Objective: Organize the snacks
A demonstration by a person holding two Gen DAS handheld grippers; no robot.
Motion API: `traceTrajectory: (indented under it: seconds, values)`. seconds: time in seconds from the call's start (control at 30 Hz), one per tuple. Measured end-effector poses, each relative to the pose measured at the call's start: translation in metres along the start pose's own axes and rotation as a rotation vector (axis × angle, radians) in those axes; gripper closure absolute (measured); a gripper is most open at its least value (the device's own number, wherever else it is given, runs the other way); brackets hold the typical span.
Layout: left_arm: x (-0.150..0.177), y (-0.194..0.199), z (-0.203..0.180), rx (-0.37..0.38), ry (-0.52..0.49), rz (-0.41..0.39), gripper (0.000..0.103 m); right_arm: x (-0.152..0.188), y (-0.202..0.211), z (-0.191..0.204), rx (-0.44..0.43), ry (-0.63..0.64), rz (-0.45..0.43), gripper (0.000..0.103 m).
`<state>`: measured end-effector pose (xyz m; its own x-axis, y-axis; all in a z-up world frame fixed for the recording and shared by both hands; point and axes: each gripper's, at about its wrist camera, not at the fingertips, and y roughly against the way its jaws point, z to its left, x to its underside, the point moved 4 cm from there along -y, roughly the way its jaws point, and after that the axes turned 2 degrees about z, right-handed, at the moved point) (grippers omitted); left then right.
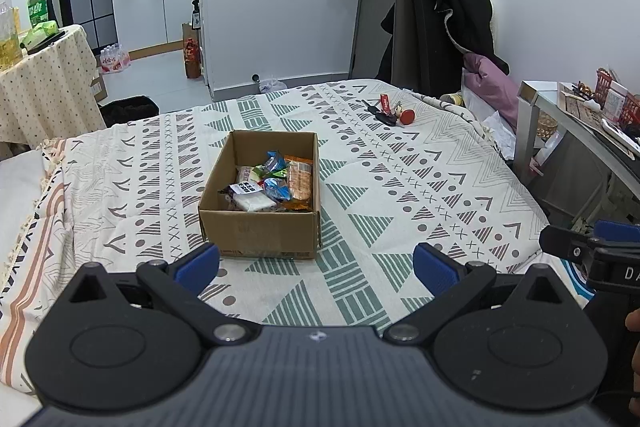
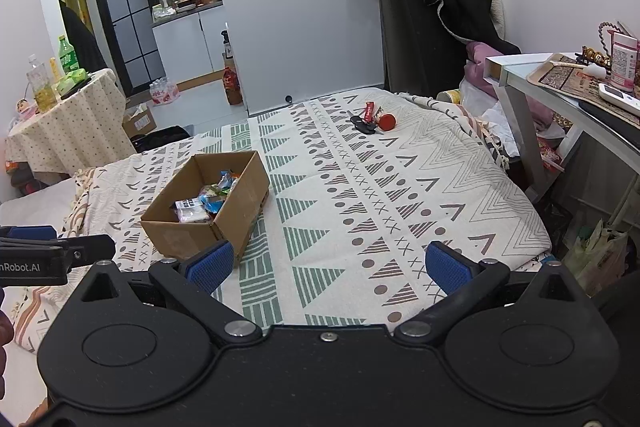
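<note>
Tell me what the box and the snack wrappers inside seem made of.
Box: plain brown cardboard, matte, with folded corners and raw edges. Snack wrappers: probably thin plastic film, glossy and crinkled, catching highlights; one white pack looks duller, material unclear.

Keys (image 1: pixel 387 115) with a red fob lying on the patterned bedspread (image 1: pixel 400 187), black coat (image 1: pixel 460 11) hanging over a chair, bottles (image 2: pixel 52 75) standing on the dotted side table (image 2: pixel 68 131), desk (image 2: pixel 560 87) sitting right of the bed
</note>
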<state>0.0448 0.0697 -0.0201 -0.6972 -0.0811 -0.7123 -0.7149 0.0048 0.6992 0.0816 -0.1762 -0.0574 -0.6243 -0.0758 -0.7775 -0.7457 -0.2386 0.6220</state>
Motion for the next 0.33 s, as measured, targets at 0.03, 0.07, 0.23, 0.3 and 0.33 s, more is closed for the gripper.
traceTrajectory:
  seconds: [0.03,0.07,0.23,0.3,0.33]
  values:
    - [0.0003,0.0003,0.0001,0.001,0.001,-0.002,0.000,0.0001,0.0003,-0.0004,0.000,-0.001,-0.001,0.000]
    - [0.0002,0.0009,0.0001,0.001,0.001,-0.006,0.001,0.0001,0.0003,-0.0006,0.000,-0.001,-0.001,0.000]
    - [-0.0001,0.0011,0.0017,0.008,0.017,-0.005,0.001,-0.0004,0.0001,-0.0007,0.006,0.004,-0.002,0.000]
    - [-0.0005,0.0001,0.0020,0.009,0.017,-0.005,0.001,-0.0003,0.0001,-0.0010,0.005,0.003,-0.003,0.000]
    - [-0.0002,0.0001,0.0022,0.010,0.015,-0.003,0.001,-0.0003,0.0000,-0.0009,0.005,0.004,-0.002,0.000]
